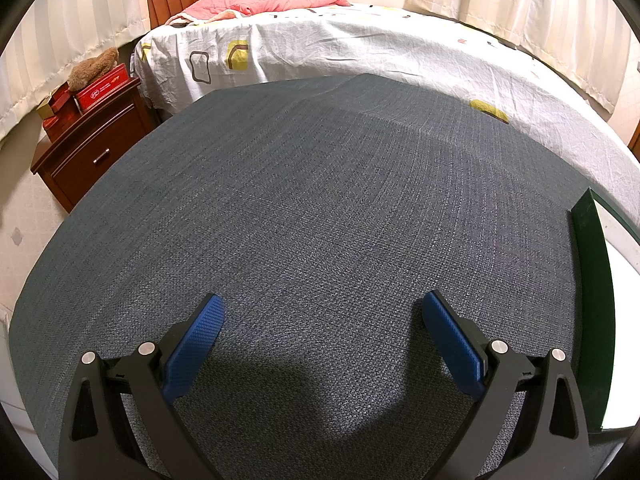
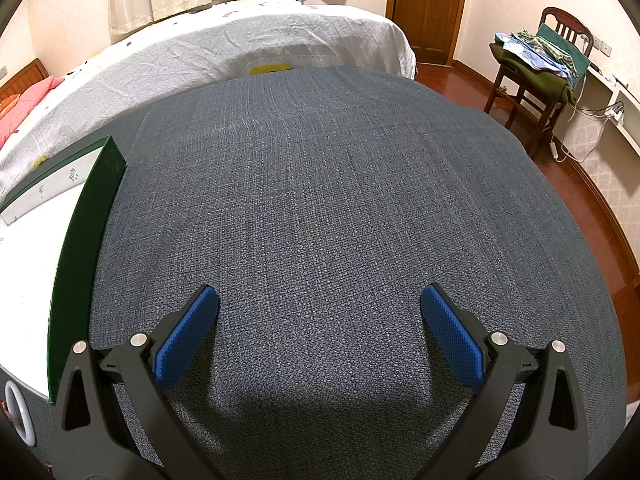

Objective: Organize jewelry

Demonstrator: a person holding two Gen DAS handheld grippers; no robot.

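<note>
A dark green box (image 2: 80,248) with a white inside (image 2: 28,280) lies on the grey-blue cloth at the left of the right wrist view; its green wall (image 1: 596,312) shows at the right edge of the left wrist view. A pale ring-shaped bangle (image 2: 18,410) lies by the box's near corner, partly cut off. My left gripper (image 1: 322,312) stands open over bare cloth, left of the box. My right gripper (image 2: 318,304) is open too, to the right of the box, with nothing between its blue pads (image 2: 188,336).
The grey-blue cloth (image 1: 320,200) covers the work surface. Behind it stands a bed (image 1: 340,44) with a pink pillow (image 1: 268,0). A wooden nightstand (image 1: 92,148) with red boxes is at the left. A chair (image 2: 536,80) piled with clothes and a door (image 2: 428,4) are at the right.
</note>
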